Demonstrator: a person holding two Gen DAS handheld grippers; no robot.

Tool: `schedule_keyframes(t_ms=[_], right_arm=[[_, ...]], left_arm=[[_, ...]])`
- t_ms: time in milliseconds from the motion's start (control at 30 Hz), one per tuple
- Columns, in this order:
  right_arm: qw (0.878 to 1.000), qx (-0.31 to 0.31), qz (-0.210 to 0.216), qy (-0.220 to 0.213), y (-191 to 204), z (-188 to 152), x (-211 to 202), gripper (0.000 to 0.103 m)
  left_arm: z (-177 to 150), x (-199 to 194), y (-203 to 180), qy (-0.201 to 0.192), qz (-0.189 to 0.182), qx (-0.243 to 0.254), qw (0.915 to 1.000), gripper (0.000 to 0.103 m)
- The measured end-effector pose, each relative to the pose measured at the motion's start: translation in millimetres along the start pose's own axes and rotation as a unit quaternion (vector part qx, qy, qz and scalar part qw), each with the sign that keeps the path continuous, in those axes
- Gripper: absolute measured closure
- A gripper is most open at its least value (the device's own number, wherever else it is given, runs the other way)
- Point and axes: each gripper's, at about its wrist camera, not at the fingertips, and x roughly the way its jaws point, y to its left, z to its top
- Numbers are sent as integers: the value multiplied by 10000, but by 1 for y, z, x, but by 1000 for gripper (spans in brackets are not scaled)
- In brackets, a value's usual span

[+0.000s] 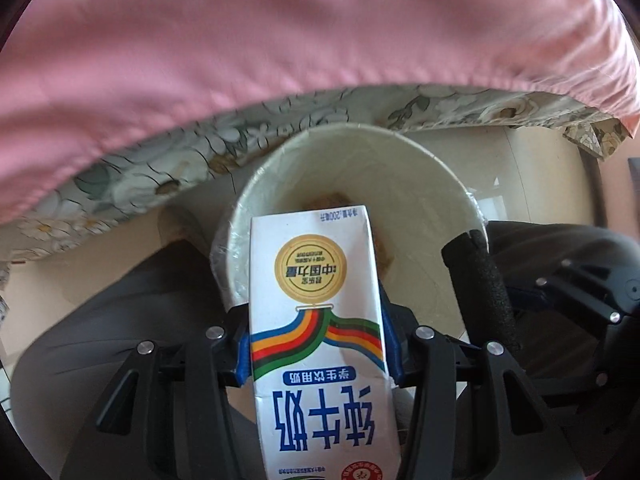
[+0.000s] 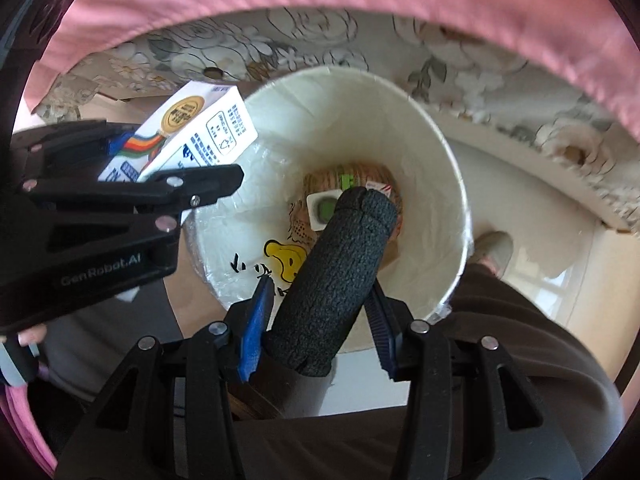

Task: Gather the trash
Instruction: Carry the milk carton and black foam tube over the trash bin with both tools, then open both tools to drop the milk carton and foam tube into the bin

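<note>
Over the bin: both grippers are hanging above a white lined trash bin (image 1: 420, 184), each one carrying a piece of rubbish, with a pink bedsheet (image 1: 240, 32) and a floral mattress edge (image 1: 132, 176) beyond it.
Left side: the left gripper (image 1: 316, 354) is pointing almost straight down, its jaws closing narrow on a white milk carton (image 1: 316, 320); the blue pads (image 1: 243, 354) are pressing its two sides.
Carton position: the carton's far end is poking just past the bin's near rim, so it is hovering over the opening and not lying inside.
Middle: the bin is already holding some trash at its bottom, namely a brown printed wrapper (image 2: 360, 172) and a small white packet (image 2: 320, 208).
Right side: the right gripper (image 2: 316, 320) is gripping a black foam tube (image 2: 336, 272), jaws drawn in tight around it; the tube's free end is reaching over the middle of the bin.
Below: a person's dark trouser leg (image 2: 520, 320) and a shoe (image 2: 494, 250) are showing on the pale floor (image 2: 560, 216) beside the bin.
Done so far: judging by the contents, some pieces are already collected, and two more are picked up.
Left to do: both held pieces are not yet released; whether more trash is lying elsewhere cannot be told.
</note>
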Motion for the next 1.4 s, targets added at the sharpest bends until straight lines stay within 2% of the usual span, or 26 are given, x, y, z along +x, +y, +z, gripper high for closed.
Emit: schedule_keyframes(t_ms=[200, 367, 633, 867, 967, 1400], right_arm=[[9989, 307, 4, 358, -5, 9, 32, 56], [9977, 485, 8, 474, -8, 17, 51, 55], [9958, 617, -114, 669, -22, 19, 74, 55], [9947, 621, -138, 810, -15, 22, 87, 54], [9941, 648, -237, 840, -17, 26, 92, 46], [9956, 520, -434, 642, -10, 23, 76, 46]], left_arm=[[6, 25, 0, 267, 34, -100, 9996, 52], [12, 47, -3, 453, 103, -67, 9989, 52], [15, 80, -5, 797, -1, -122, 9967, 51], [21, 99, -5, 975, -24, -188, 9951, 50], [20, 97, -2, 978, 63, -317, 9947, 34], [20, 74, -3, 802, 102, -249, 9964, 34]])
